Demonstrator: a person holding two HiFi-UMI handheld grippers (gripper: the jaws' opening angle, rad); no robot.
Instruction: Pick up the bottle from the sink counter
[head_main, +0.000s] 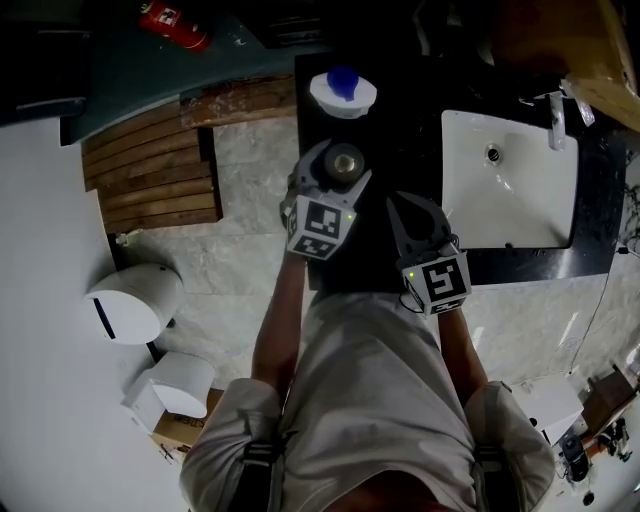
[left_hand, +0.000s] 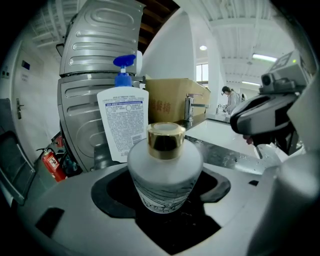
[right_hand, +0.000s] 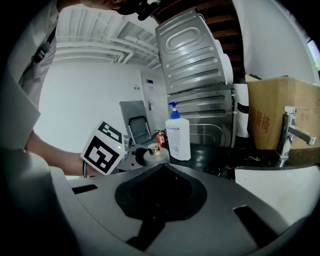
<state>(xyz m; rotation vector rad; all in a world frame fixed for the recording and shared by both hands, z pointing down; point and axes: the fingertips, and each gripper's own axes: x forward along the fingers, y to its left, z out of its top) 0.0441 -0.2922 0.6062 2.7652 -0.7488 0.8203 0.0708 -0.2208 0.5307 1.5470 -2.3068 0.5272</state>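
A squat frosted white bottle (head_main: 346, 160) with a gold cap (left_hand: 166, 140) stands upright on the black sink counter (head_main: 400, 120). My left gripper (head_main: 343, 168) is shut on it, one jaw pressed to each side of its body (left_hand: 165, 175). In the right gripper view the same bottle (right_hand: 155, 153) shows at the left, behind the left gripper's marker cube (right_hand: 102, 152). My right gripper (head_main: 412, 200) hangs over the counter just right of the bottle; its jaws (right_hand: 162, 166) meet at the tips with nothing between them.
A white pump bottle with a blue top (head_main: 343, 92) (left_hand: 123, 120) stands behind the frosted bottle. A white sink (head_main: 520, 200) with a chrome tap (head_main: 557, 118) lies to the right, a cardboard box (right_hand: 280, 110) behind it. Wooden slats (head_main: 150, 170) cover the floor to the left.
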